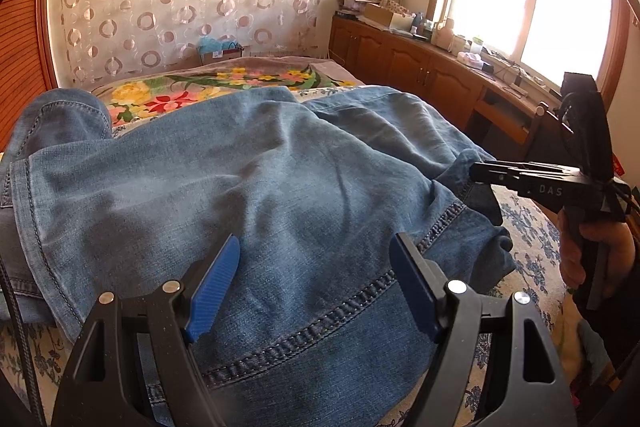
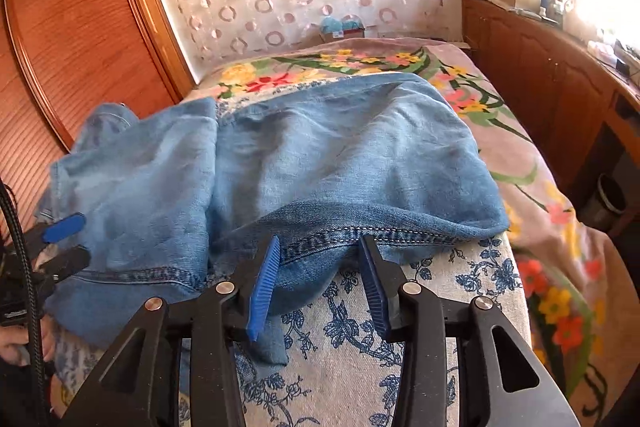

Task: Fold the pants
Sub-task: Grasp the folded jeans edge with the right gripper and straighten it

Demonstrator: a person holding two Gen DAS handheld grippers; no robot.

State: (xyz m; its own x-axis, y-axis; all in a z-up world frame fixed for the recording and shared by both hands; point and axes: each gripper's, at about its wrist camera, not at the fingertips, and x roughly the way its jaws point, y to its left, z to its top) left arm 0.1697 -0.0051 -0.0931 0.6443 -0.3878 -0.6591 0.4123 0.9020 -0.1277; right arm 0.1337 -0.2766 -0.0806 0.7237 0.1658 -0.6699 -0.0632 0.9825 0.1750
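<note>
Right claw (image 2: pixel 316 259) stands apart, its pads straddling the stitched hem of the jeans (image 2: pixel 320 147) on the bed (image 2: pixel 540 187) without pressing; left claw (image 1: pixel 316 259) hangs wide apart above the denim. Before regrasping, check both hem layers lie aligned. Only the left view shows your hand (image 1: pixel 592 251).

The only lettering I can read is "DAS", in pale capitals on the black body of the right gripper (image 1: pixel 486 173). Nothing else in the room carries legible writing.
</note>
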